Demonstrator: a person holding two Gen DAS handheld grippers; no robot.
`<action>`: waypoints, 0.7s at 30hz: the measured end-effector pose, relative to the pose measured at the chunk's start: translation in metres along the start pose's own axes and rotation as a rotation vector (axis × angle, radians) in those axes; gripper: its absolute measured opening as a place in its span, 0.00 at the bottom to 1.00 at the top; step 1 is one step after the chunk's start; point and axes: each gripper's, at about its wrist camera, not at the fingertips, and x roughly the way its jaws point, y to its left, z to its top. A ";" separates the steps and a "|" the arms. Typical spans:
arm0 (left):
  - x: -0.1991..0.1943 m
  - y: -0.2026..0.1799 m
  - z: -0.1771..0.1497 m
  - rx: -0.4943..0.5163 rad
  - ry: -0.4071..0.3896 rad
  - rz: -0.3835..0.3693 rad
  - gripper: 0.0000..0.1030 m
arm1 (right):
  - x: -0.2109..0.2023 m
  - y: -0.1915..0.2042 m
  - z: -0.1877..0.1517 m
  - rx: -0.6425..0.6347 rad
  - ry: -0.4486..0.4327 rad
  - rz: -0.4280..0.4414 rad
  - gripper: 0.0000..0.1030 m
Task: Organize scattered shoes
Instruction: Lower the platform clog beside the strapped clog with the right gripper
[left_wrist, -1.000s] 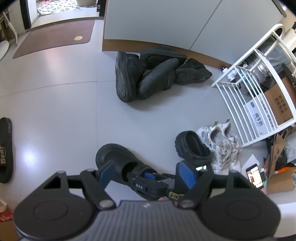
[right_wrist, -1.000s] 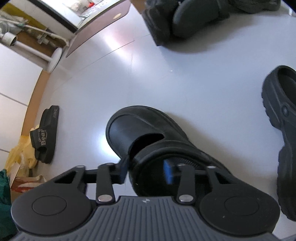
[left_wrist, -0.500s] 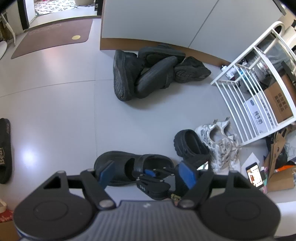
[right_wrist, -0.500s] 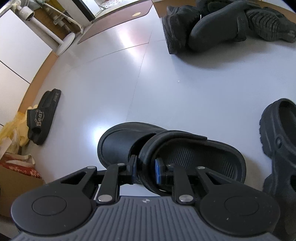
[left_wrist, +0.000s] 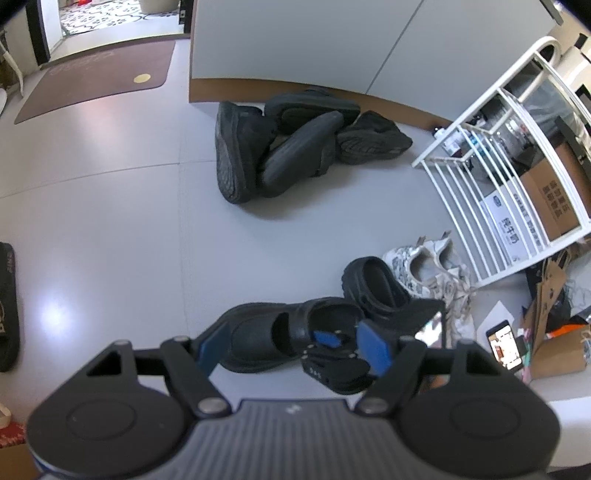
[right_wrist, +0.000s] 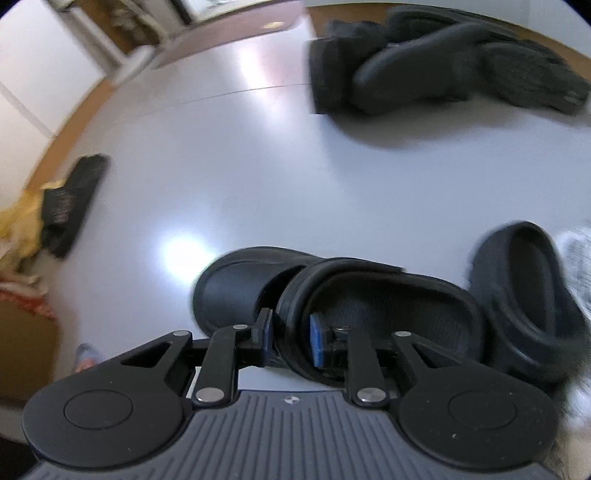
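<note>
- the black clog (right_wrist: 332, 295) lies on the grey floor (right_wrist: 258, 166), toe pointing left in the right wrist view, upright with its heel strap folded over the opening.
- the right gripper (right_wrist: 290, 341) straddles the clog's near rim; its jaws have just been opening, and a gap shows between the blue pads (right_wrist: 317, 341) and the rim, so the clog is let go.
- the left gripper (left_wrist: 291, 343) hangs spread wide and empty just above the same clog (left_wrist: 266, 339), nothing between its pads (left_wrist: 373, 347).
- a second clog (left_wrist: 373, 288) sits just right of the first, heel towards the camera, touching a pair of pale sneakers (left_wrist: 432, 273).
- a heap of black shoes (left_wrist: 295, 151) lies further off against the wall base (left_wrist: 295, 88), well apart from the clogs.
- a black slide (right_wrist: 70, 206) rests near the floor's left edge.
- a white rack (left_wrist: 491, 177) stands at the right, with a phone (left_wrist: 502, 343) and cardboard below it.
- a brown mat (left_wrist: 96, 81) lies by the doorway.
</note>
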 end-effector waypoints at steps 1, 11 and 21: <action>0.000 0.000 0.000 -0.003 -0.001 -0.001 0.76 | -0.003 0.000 -0.002 0.041 -0.007 -0.009 0.50; -0.008 0.008 0.000 -0.028 -0.019 -0.010 0.76 | -0.005 -0.010 -0.031 0.388 0.019 -0.077 0.54; -0.007 0.011 0.000 -0.040 -0.017 -0.008 0.76 | 0.012 -0.028 -0.048 0.633 -0.064 -0.022 0.55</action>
